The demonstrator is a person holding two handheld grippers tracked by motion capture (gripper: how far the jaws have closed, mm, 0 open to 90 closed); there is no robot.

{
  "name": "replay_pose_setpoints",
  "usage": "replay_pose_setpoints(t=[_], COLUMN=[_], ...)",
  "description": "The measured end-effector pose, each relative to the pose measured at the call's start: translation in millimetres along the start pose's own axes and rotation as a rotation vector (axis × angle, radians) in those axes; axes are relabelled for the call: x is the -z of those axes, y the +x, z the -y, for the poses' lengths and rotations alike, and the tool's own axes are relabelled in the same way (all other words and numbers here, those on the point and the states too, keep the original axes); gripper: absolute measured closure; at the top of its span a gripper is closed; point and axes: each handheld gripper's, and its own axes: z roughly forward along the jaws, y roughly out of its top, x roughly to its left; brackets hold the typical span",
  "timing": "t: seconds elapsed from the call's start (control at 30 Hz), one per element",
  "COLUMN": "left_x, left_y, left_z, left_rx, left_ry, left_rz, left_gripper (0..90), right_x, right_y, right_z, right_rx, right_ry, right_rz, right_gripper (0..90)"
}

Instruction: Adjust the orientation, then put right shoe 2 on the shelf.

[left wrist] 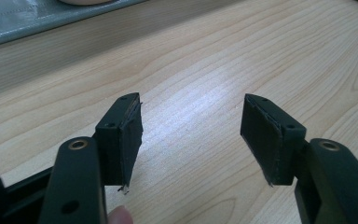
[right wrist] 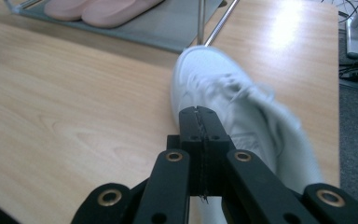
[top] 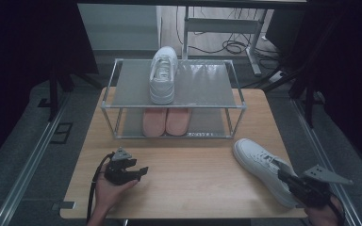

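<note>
A white sneaker [top: 257, 160] lies on the wooden table [top: 193, 183] at the front right, toe toward the rack. My right gripper [top: 283, 176] is at its heel opening, jaws pressed together on the shoe's collar edge. In the right gripper view the sneaker [right wrist: 209, 79] looks blurred beyond the closed right gripper [right wrist: 206, 114]. At the front left, a hand holds my left gripper [top: 141, 172] low over bare wood. Its jaws stand wide apart with nothing between them, as the left gripper [left wrist: 193, 100] shows in its own view.
A two-shelf metal rack [top: 207, 84] stands at the table's far side. A second white sneaker [top: 163, 75] sits on its top shelf and a pair of pink slippers [top: 166, 121] on the lower one. Cables and a desk frame [top: 226, 28] lie beyond.
</note>
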Motion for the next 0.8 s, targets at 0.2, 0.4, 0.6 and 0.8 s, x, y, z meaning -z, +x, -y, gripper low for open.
replay_pose_setpoints(t=[0.2,0.4,0.6,0.8], left_x=[1.4,0.6,1.7,0.9], left_y=[2.7,2.6,1.9,2.0], left_z=[0.3,-0.5,-0.5,-0.7], left_rx=[0.005,-0.004,0.005,0.001], left_ry=[-0.004,-0.001,-0.004,-0.001], left_rz=[-0.001,0.0,-0.002,-0.001], left_gripper=[39.1,39.1,39.1,39.1], right_x=[-4.3,-12.8,-23.4,-30.4], right_y=[-17.9,-34.6,-48.3,-57.4], right_z=[-23.8,-36.8,-40.1,-38.4], right_rx=[-0.003,-0.005,0.007,0.014], right_ry=[0.007,0.05,0.108,0.158], right_rz=[-0.048,-0.069,-0.065,-0.05], right_gripper=[89.1,82.9,66.5,58.6])
